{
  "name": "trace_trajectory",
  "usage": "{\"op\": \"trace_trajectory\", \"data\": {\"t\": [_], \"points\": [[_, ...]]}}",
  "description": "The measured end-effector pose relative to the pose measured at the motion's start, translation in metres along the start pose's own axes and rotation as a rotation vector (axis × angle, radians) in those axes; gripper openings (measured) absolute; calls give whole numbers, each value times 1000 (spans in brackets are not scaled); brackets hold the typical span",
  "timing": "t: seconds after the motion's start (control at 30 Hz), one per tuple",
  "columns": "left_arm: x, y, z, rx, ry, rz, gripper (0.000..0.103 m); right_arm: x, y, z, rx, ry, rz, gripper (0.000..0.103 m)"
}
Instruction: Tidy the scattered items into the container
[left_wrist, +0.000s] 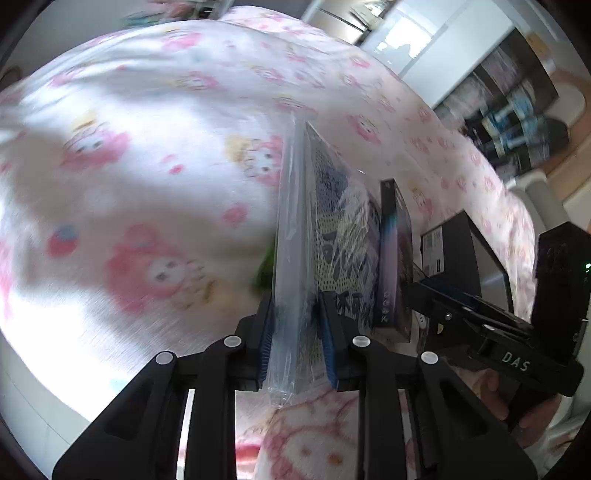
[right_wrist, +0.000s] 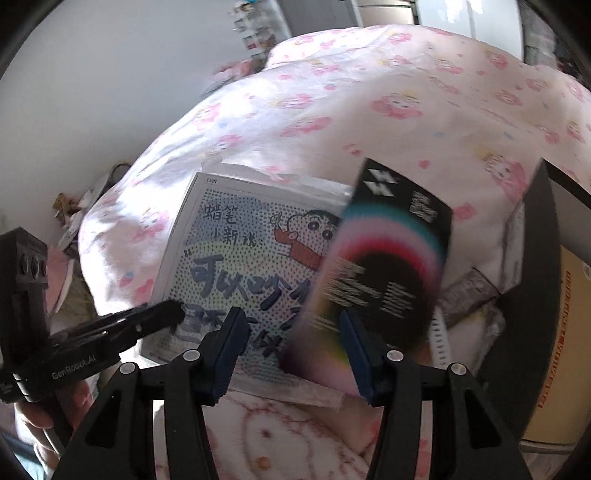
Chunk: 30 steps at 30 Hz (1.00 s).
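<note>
My left gripper (left_wrist: 297, 332) is shut on a plastic-wrapped cartoon book (left_wrist: 314, 236), held edge-on above the bed; its cover with a cartoon boy faces the right wrist view (right_wrist: 240, 266). A black box with a rainbow ring (right_wrist: 384, 280) stands tilted just beyond my right gripper (right_wrist: 291, 350), whose fingers stand apart with the box's lower edge between them, not clamped. The same box shows in the left wrist view (left_wrist: 395, 266). The right gripper (left_wrist: 443, 306) shows there too. A dark container (left_wrist: 469, 254) lies to the right.
A pink-and-white cartoon-print quilt (left_wrist: 147, 184) covers the bed. A brown cardboard box (right_wrist: 557, 350) sits at the far right. Shelves with clutter (left_wrist: 517, 110) stand beyond the bed. A wrapped packet (right_wrist: 469, 291) lies beside the dark container's wall (right_wrist: 539, 258).
</note>
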<state>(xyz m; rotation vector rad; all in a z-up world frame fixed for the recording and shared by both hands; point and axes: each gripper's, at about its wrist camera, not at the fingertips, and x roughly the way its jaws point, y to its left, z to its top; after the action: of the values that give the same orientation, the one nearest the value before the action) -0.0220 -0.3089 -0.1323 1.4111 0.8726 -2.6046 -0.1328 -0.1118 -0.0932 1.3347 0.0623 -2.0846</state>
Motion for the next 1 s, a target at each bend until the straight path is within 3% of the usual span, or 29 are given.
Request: {"op": "trace_trajectory", "data": {"t": [0.17,0.33,0.47,0.6,0.73,0.8,0.87,1.0], "points": [[-8,25,-4,-63,-15,31,25,22,16,2,-68,75,24,49],[-1,46,-4,-96,3,89,26,42,16,18,-21,131,89,49],[2,56,2,-110,-29,109,47,56,26,23,-50,146,86,50],[14,62,14,-121,-37,60,47,65,31,25,-31,151,76,51],[32,58,22,-129,-37,53,50,71,32,15,-43,147,97,70],[32,59,22,-125,-38,64,48,85,40,18,-91,175,75,71],[35,54,22,-111,-26,81,42,91,46,20,-124,193,56,72],[12,54,13,-63,-33,118,42,86,60,24,-155,167,20,60]]}}
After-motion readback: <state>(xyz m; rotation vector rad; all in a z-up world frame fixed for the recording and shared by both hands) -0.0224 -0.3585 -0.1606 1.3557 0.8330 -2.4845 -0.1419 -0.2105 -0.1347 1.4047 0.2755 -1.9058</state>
